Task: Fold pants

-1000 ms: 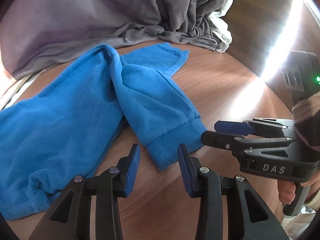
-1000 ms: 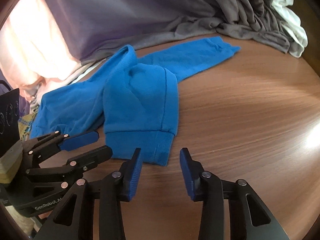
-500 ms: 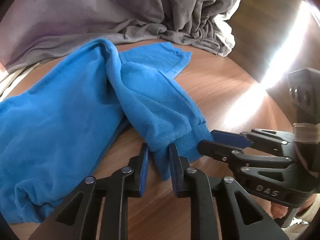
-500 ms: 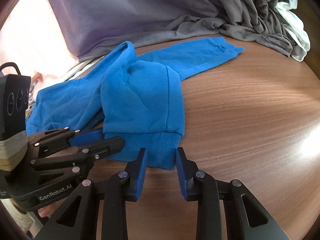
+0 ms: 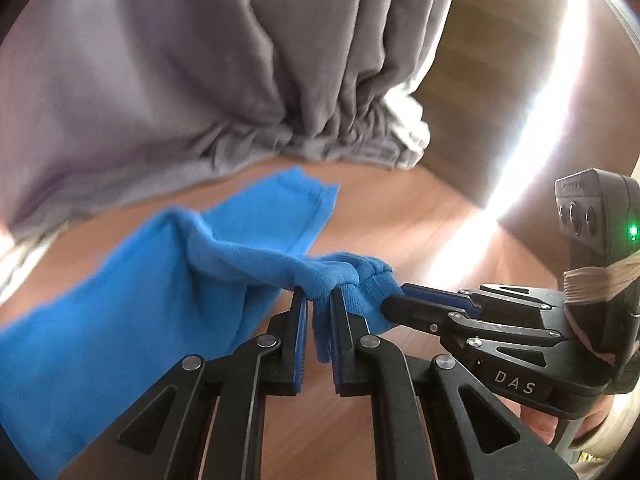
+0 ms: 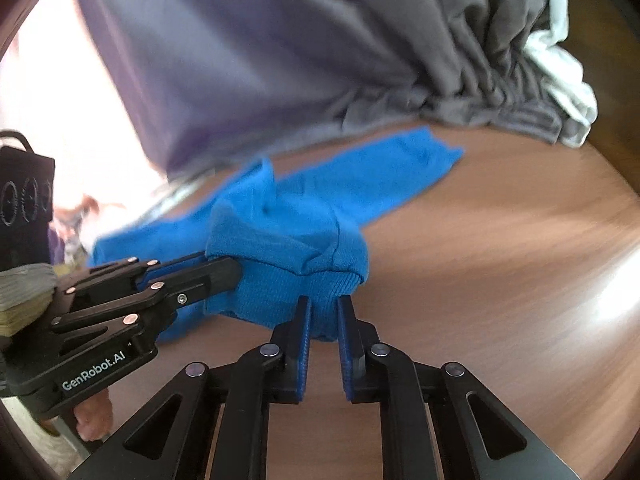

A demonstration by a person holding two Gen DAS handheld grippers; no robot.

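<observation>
Grey curtain [image 5: 200,92] hung at the far edge of the wooden table [image 6: 500,260], where blue pants [image 5: 120,300] lay; the left gripper [image 5: 319,312] and right gripper [image 6: 323,316], jaws just closed, pinched the near ribbed cuff [image 6: 280,292] side by side.

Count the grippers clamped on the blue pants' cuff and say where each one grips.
2. The left gripper pinches one corner of the ribbed cuff of the blue pants; the right gripper pinches the other corner, beside it.
</observation>
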